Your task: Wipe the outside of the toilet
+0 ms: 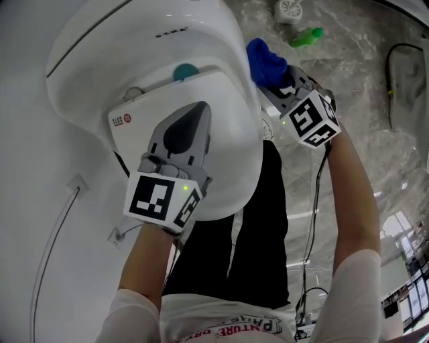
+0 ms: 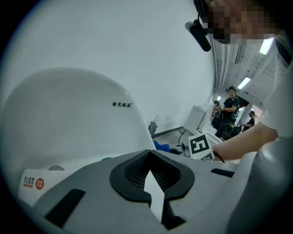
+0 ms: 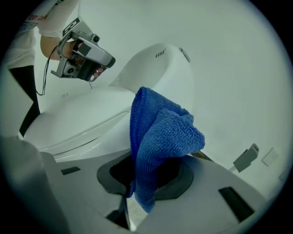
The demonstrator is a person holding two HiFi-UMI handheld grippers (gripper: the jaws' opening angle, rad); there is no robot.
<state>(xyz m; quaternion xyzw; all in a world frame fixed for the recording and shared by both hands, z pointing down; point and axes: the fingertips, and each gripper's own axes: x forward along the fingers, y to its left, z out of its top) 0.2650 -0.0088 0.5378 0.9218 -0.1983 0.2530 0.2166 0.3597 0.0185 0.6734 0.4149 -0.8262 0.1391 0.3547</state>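
Observation:
The white toilet (image 1: 234, 134) fills the upper left of the head view, lid down, with its tank (image 1: 134, 40) behind. My left gripper (image 1: 200, 110) hovers over the closed lid, its jaws together and nothing between them; in its own view the tips (image 2: 149, 155) point toward the tank (image 2: 68, 114). My right gripper (image 1: 271, 84) is at the toilet's right flank, shut on a bunched blue cloth (image 1: 266, 61). In the right gripper view the cloth (image 3: 158, 137) stands up out of the jaws, close beside the bowl's side (image 3: 87, 114). I cannot tell whether cloth and toilet touch.
A green bottle (image 1: 306, 36) and a white round object (image 1: 290, 10) lie on the marble floor beyond the toilet. A black cable (image 1: 392, 74) loops at the right. A white cord (image 1: 60, 221) runs along the left. People (image 2: 227, 109) stand in the background.

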